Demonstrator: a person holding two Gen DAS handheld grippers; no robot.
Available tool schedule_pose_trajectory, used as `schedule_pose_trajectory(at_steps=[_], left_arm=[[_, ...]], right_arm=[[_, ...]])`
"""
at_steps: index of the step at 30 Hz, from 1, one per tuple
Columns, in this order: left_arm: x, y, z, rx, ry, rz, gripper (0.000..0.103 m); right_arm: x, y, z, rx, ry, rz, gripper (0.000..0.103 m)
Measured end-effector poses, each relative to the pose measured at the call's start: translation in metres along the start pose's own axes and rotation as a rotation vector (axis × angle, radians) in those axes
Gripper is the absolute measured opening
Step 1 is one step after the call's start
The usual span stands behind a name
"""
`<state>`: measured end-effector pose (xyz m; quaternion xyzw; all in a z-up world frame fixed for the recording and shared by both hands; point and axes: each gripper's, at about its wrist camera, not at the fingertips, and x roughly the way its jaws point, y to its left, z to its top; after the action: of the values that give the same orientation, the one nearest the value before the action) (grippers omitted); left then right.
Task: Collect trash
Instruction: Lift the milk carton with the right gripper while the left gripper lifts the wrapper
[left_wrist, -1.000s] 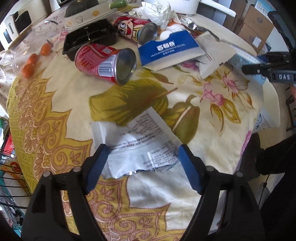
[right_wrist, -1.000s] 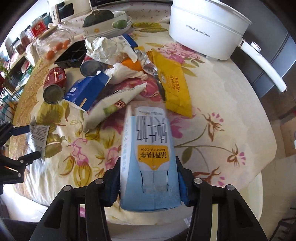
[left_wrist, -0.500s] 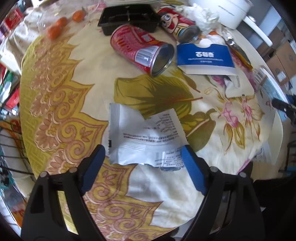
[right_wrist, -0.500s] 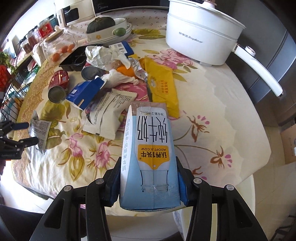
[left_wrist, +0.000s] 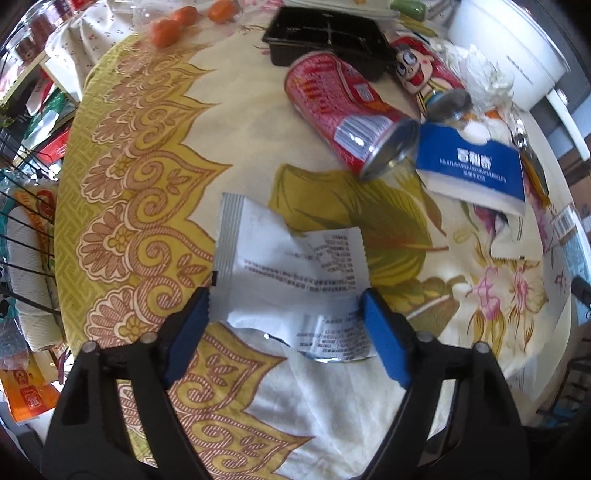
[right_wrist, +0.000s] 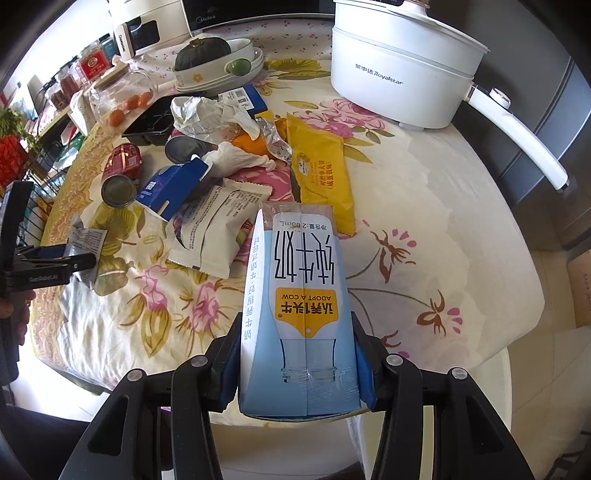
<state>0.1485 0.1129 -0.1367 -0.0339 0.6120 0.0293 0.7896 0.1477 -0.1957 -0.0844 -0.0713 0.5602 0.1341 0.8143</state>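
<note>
My left gripper (left_wrist: 286, 325) is open, its blue pads on either side of a white crumpled snack wrapper (left_wrist: 291, 269) lying on the tablecloth. My right gripper (right_wrist: 297, 369) is shut on a light blue milk carton (right_wrist: 301, 310), held above the table's near edge. In the right wrist view the left gripper (right_wrist: 79, 258) shows at the far left, with the same wrapper (right_wrist: 86, 240) at its tip. Beyond the wrapper lie a red can (left_wrist: 347, 114), a cartoon can (left_wrist: 428, 81) and a blue packet (left_wrist: 472, 166).
A black plastic tray (left_wrist: 325, 37) and small oranges (left_wrist: 166, 26) lie at the back. A yellow packet (right_wrist: 321, 173), a white packet (right_wrist: 214, 229), crumpled paper (right_wrist: 207, 114) and a white electric pot (right_wrist: 402, 62) sit on the table. A wire rack (left_wrist: 22, 221) stands left.
The left gripper has swung left and closer around the white wrapper. The right gripper has lifted and drawn back with the milk carton still held.
</note>
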Motion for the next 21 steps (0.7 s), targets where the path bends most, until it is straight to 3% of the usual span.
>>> schedule_pose_trajectory(at_steps=[4, 6, 9, 15, 21], left_arm=[[-0.012, 0.006, 0.002, -0.016, -0.027, -0.012, 0.062], [-0.017, 0.008, 0.002, -0.029, -0.037, -0.035, 0.044], [-0.020, 0.012, 0.004, -0.062, -0.047, -0.069, 0.036], [-0.031, 0.001, 0.000, -0.052, -0.084, -0.102, 0.033], [-0.046, -0.027, -0.004, 0.033, -0.110, -0.152, 0.033]], right_arm=[[0.000, -0.001, -0.001, 0.004, 0.004, 0.007, 0.051], [-0.001, -0.001, -0.001, 0.003, 0.003, 0.006, 0.051], [-0.003, -0.002, -0.002, 0.001, -0.003, 0.006, 0.051], [-0.013, -0.010, -0.004, 0.015, -0.019, 0.017, 0.051], [-0.021, -0.024, -0.008, 0.048, -0.031, 0.031, 0.051]])
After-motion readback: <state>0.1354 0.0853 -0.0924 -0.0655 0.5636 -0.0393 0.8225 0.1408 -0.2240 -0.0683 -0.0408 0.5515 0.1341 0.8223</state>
